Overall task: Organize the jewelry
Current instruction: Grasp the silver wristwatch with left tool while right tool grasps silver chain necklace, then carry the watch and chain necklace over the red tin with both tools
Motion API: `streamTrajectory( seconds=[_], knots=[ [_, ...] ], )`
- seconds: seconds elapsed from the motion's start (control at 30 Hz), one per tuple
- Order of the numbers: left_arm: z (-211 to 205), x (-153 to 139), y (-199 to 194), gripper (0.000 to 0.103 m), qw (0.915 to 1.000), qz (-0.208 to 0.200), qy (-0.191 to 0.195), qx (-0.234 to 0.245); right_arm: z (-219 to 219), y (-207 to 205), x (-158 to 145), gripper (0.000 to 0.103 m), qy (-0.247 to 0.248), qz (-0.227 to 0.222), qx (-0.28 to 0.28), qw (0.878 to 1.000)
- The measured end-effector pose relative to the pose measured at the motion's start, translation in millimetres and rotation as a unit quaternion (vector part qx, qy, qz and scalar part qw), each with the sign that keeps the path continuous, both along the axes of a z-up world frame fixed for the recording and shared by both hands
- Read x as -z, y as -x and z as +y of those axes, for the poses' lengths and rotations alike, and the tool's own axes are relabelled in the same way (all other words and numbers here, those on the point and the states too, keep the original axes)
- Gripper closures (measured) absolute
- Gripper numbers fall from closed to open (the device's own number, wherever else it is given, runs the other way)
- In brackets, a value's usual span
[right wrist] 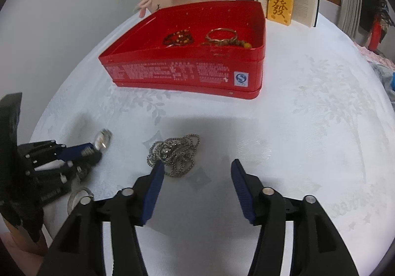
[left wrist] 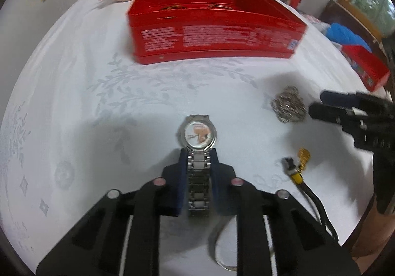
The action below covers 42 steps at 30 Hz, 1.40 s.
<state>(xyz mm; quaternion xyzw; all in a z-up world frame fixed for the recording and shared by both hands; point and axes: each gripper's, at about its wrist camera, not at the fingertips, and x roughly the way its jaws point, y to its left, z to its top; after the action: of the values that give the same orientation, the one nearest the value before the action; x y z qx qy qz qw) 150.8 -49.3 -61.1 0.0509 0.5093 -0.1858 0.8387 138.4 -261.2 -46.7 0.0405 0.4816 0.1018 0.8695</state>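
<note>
The silver metal-link wristwatch with a round pale dial (left wrist: 200,136) lies on the white embossed tablecloth of the table (left wrist: 98,93), near the camera and well short of the open red rectangular tin (left wrist: 214,29) at the far side. The left gripper (left wrist: 198,162) is clamped on the link band just below the dial, so the heavy case overhangs the pads; during a lift the case may swing or the smooth links may slide out, dropping the watch. The loose tail of the band trails toward the near edge and may snag. To the right, the tangled silver ball chain (right wrist: 174,153) lies in a heap; the right gripper (right wrist: 197,169) stands apart above it, empty, with the left pad over the heap's near edge. A closure here would likely catch only a few loops, and the rest would unravel and drag. A small gold charm on a dark cord (left wrist: 300,165) lies near right and could be swept aside.
</note>
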Motion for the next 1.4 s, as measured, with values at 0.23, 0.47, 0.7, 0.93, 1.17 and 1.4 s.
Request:
streamTrajectory(
  seconds=[0.23, 0.47, 0.7, 0.93, 1.17, 1.4],
  knots=[
    [8.6, -1.3, -2.1, 0.087, 0.9997, 0.001, 0.018, -0.017, 12.3, -5.9, 4.7, 0.044, 0.006, 0.005, -0.019, 1.0],
    [14.2, -4.9, -5.5, 0.087, 0.9993, -0.009, 0.026, -0.027, 32.6, -16.5, 9.0, 0.027, 0.04, 0.007, -0.038, 0.998],
    [15.4, -10.8, -9.0, 0.087, 0.9991, -0.017, 0.029, -0.027, 48.1, -21.0, 15.8, 0.027, 0.081, -0.002, -0.043, 0.996],
    [14.8, -3.1, -12.1, 0.087, 0.9993, -0.007, 0.027, -0.024, 51.2, -14.3, 14.6, 0.063, 0.083, -0.015, -0.059, 0.995],
    [10.9, 0.8, -14.9, 0.081, 0.9995, -0.003, 0.026, -0.018, 47.1, -14.5, 12.9, 0.092, 0.063, -0.021, -0.063, 0.996],
    [9.7, 1.9, -19.4, 0.087, 0.999, -0.001, 0.036, -0.028, 31.1, -23.4, 11.4, 0.094, -0.008, -0.005, -0.057, 0.998]
  ],
)
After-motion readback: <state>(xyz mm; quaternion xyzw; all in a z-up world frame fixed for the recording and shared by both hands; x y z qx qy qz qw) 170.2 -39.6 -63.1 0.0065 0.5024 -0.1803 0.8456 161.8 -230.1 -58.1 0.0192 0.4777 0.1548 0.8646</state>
